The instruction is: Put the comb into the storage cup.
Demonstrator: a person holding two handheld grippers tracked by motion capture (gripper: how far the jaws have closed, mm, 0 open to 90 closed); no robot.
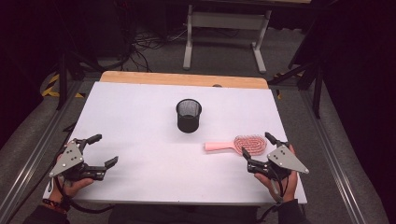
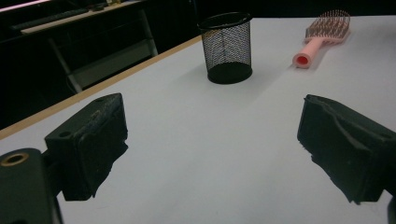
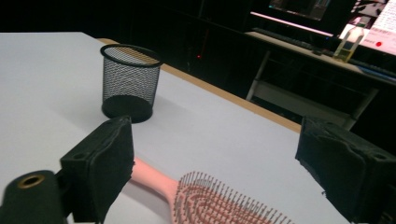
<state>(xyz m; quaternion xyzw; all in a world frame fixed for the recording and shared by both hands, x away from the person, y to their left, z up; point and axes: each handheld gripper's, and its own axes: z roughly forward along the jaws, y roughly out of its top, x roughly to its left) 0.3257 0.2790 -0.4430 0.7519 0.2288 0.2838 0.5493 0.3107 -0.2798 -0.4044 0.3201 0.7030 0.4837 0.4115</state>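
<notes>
Beside the pink plastic hairbrush (image 1: 237, 144), my right hand-held gripper (image 1: 256, 150) gapes, approach in hand; next, straddle its head and clamp, presumably for the black mesh cup (image 1: 188, 115).

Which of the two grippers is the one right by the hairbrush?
The right gripper: its open jaws flank the pink hairbrush head. The left gripper is open over bare table, far from it.

Dim room, dark surroundings; overhead light brightens the white-topped counter (image 1: 140, 116). Soft shadow beside the black wire-mesh cup (image 2: 227, 46). Both gripper views grainy, near black jaws slightly soft, bluish cast. No glare.
</notes>
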